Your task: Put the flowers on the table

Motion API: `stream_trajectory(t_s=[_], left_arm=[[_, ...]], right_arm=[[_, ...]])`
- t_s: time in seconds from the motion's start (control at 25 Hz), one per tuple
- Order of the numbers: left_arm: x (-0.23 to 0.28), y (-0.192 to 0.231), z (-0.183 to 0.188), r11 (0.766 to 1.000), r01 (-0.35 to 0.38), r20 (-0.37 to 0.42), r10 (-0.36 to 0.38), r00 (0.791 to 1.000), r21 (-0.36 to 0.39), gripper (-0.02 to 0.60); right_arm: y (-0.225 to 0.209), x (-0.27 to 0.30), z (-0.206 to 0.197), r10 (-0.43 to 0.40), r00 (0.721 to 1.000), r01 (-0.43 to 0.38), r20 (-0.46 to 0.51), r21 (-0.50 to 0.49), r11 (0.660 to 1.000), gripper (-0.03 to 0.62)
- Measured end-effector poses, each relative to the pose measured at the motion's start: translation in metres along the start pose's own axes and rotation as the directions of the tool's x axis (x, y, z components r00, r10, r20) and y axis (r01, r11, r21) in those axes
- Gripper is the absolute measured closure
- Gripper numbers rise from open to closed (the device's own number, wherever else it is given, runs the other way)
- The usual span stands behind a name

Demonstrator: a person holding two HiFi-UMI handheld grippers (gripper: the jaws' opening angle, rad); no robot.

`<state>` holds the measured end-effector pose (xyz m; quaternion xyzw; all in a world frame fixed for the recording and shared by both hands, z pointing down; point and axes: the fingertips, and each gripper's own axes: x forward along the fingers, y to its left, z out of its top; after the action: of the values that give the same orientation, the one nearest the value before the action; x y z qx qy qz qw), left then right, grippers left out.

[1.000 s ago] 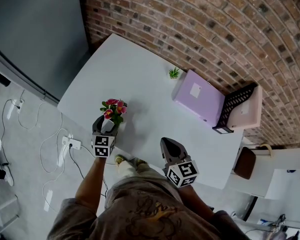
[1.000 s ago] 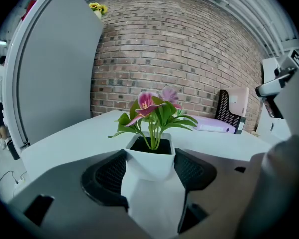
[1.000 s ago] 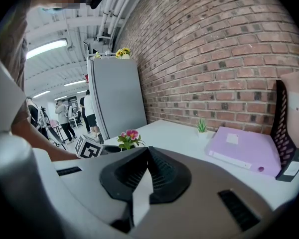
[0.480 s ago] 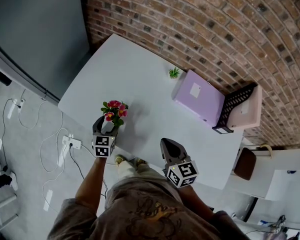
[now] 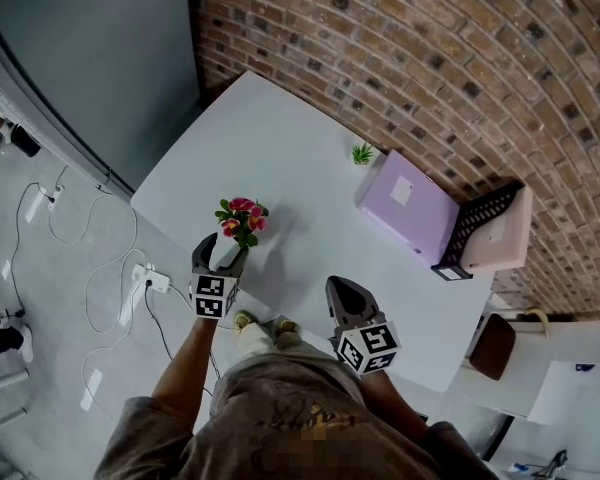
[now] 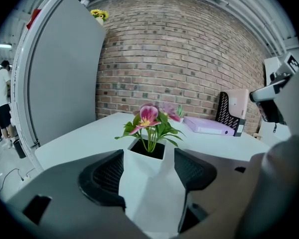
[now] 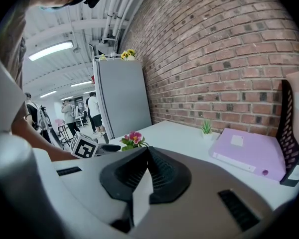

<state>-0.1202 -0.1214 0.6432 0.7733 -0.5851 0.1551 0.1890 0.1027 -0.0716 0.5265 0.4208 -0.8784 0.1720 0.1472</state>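
A small white pot (image 6: 145, 176) of pink flowers (image 5: 241, 217) with green leaves sits between the fingers (image 6: 103, 176) of my left gripper (image 5: 217, 256), which is shut on it. The pot is at the near left edge of the white table (image 5: 280, 158); I cannot tell whether it rests on the top. The left gripper view looks over the pot's rim to the blooms (image 6: 149, 118). My right gripper (image 5: 344, 299) hovers over the table's near edge, to the right of the pot. Its jaws (image 7: 146, 172) are shut on nothing, and the flowers (image 7: 133, 138) show beyond them.
A lilac binder (image 5: 411, 203) lies at the far right of the table, beside a black mesh file rack (image 5: 472, 230). A tiny green plant (image 5: 361, 153) stands near the brick wall (image 5: 430, 58). A grey panel (image 6: 65, 78) stands left of the table. Cables and a power strip (image 5: 145, 280) lie on the floor.
The head view has shifted slightly. My left gripper with the potted flowers has edged a little forward over the table's near edge. The right gripper has hardly moved.
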Motion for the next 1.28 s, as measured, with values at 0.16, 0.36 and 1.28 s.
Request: stream_trajectory(t_s=[0.16, 0.36, 1.28], left_arm=[[-0.021, -0.004, 0.006, 1.0, -0.016, 0.025, 0.016, 1.0, -0.009, 0.259], [-0.053, 0.002, 0.018, 0.997, -0.072, 0.075, 0.075, 0.994, -0.031, 0.259], [-0.19, -0.015, 0.085, 0.975, -0.167, 0.239, 0.198, 0.951, -0.143, 0.259]], right_arm=[[0.005, 0.005, 0.004, 0.037, 0.999, -0.036, 0.015, -0.012, 0.999, 0.591], [0.015, 0.013, 0.011, 0.093, 0.995, -0.092, 0.036, -0.023, 0.996, 0.591], [0.047, 0.026, 0.035, 0.258, 0.962, -0.252, 0.087, -0.08, 0.965, 0.591]])
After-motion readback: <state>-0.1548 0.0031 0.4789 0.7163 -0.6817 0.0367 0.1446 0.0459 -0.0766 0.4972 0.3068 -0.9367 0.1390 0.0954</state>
